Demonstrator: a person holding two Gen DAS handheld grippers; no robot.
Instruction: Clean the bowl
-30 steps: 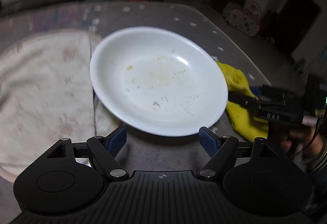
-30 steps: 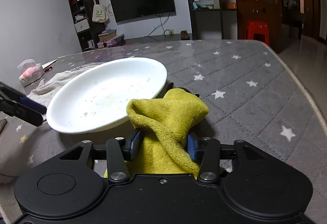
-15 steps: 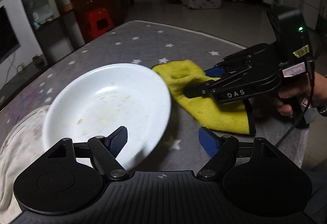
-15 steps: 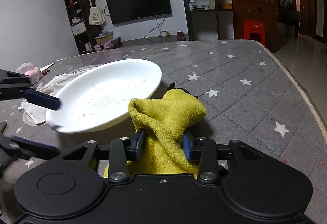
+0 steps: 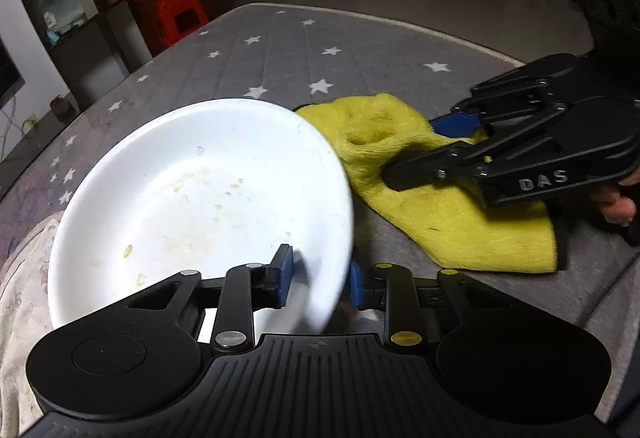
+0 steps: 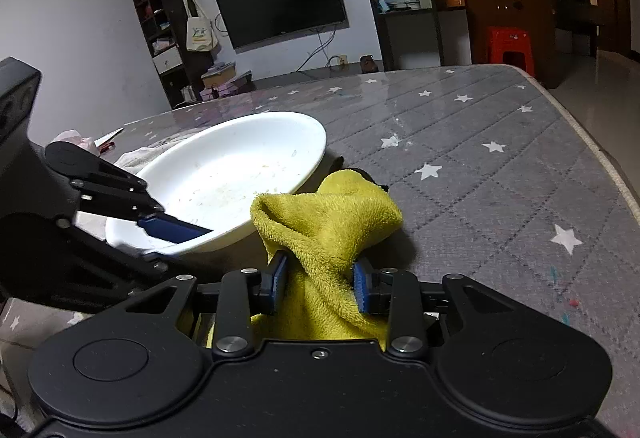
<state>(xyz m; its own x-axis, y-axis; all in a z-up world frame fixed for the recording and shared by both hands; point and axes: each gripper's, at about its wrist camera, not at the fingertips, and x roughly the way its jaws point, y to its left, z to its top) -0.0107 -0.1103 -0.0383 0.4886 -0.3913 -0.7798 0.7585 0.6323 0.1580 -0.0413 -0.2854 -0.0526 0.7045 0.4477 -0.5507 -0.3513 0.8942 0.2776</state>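
The white bowl (image 5: 192, 198) (image 6: 240, 158), flecked with dried food, rests on the grey star-patterned table, its near edge raised. My left gripper (image 5: 320, 280) is shut on the bowl's near rim, one blue pad (image 6: 172, 230) inside the bowl and the other under it. Just right of the bowl, my right gripper (image 6: 320, 282) (image 5: 424, 152) is shut on a yellow cloth (image 6: 328, 214) (image 5: 440, 222). The cloth bunches up between the fingers and touches the bowl's rim.
A stained beige towel (image 5: 20, 278) (image 6: 136, 156) lies under the bowl's left side. The table cover (image 6: 480, 158) ends in a rounded edge (image 6: 600, 154) on the right. A hand (image 5: 616, 198) holds the right gripper. A red stool (image 6: 508, 46) stands beyond the table.
My left gripper swung around, moved in and closed its open fingers onto the bowl's near rim. The right gripper kept its hold on the yellow cloth beside the bowl.
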